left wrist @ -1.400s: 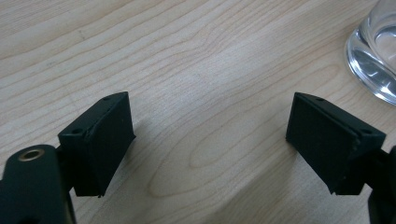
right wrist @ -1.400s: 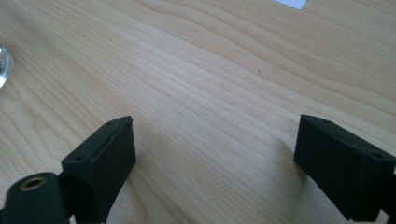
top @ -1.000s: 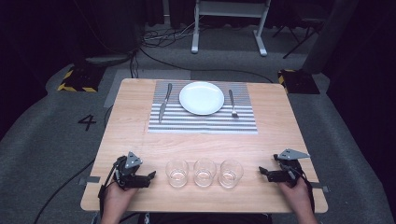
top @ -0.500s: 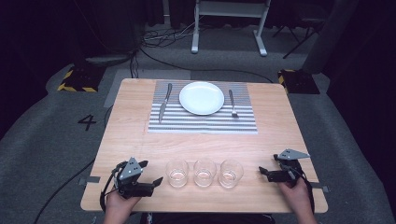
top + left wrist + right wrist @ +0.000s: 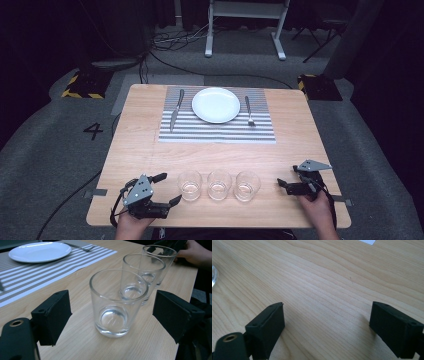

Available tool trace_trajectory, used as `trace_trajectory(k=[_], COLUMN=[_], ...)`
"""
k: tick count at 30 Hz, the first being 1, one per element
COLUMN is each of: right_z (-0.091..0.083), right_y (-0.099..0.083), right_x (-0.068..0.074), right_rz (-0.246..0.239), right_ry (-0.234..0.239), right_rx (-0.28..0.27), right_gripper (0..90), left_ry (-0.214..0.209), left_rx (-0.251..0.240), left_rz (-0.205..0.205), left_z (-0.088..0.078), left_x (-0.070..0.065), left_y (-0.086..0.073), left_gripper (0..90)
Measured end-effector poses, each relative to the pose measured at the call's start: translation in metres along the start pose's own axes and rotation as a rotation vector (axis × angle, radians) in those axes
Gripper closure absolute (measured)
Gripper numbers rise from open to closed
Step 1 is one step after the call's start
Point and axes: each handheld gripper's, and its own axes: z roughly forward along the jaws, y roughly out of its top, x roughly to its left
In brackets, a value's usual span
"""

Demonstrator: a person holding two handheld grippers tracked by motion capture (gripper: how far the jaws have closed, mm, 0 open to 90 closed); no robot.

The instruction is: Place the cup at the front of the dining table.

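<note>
Three clear drinking glasses stand upright in a row along the near edge of a wooden table (image 5: 150, 150). The left glass (image 5: 190, 185) is the nearest to the left gripper (image 5: 170, 189), whose jaws are spread wide and point right toward it. In the left gripper view this glass (image 5: 117, 302) sits between and just beyond the two black jaws, not touched by either; the middle glass (image 5: 142, 277) and the right glass (image 5: 157, 262) line up behind it, close together.

The middle glass (image 5: 219, 184) and right glass (image 5: 247, 185) stand just beside each other in the high view. The right gripper (image 5: 289, 179) rests near the right glass on the near right part of the table, its jaws also wide apart and holding nothing. In the right gripper view the jaws frame bare wood, with a sliver of glass at the left edge.

Farther off, a striped placemat (image 5: 217, 131) lies at the far middle of the table. On it rest a white plate (image 5: 216, 105), a knife (image 5: 176, 109) to the left of the plate, and a fork (image 5: 248, 111) to its right. A person's hands hold both grippers from the near edge.
</note>
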Motion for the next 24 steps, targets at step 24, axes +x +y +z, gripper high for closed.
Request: trace_trajectory(k=[24], right_z=[0.0], right_y=[0.0], right_x=[0.001], right_rz=[0.008], right_ry=[-0.009], right_rx=[0.003], right_gripper=[13.7], left_ry=[-0.054], left_rx=[0.03], left_rz=[-0.01], left_z=[0.056], left_x=[0.001], left_y=[0.004], left_gripper=[7.5])
